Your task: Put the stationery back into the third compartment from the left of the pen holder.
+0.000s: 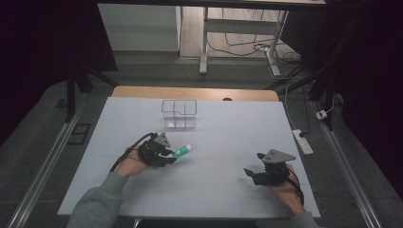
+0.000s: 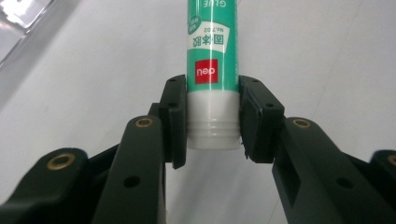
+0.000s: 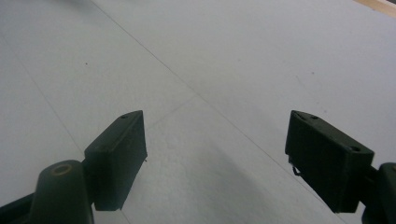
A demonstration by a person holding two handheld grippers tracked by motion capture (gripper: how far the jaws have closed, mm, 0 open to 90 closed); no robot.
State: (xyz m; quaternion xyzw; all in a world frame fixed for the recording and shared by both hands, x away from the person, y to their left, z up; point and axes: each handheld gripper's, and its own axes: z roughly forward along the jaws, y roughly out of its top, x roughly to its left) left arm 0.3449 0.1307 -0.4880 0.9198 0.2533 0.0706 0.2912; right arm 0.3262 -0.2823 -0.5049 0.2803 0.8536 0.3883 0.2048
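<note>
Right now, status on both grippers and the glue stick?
Left gripper shut on glue stick. Right gripper open, empty. Clear organizer beyond, path unobstructed.

A white worktop (image 1: 223,190) carries a clear plastic organiser (image 1: 179,114) with several compartments, standing near its far edge. A strip of bare wood (image 1: 195,92) shows along that far edge. Beyond it, on the grey floor (image 1: 142,71), stand the white legs of another table (image 1: 204,42), with loose cables (image 1: 247,47) among them. A white power strip (image 1: 302,141) lies on the floor to the right.
</note>
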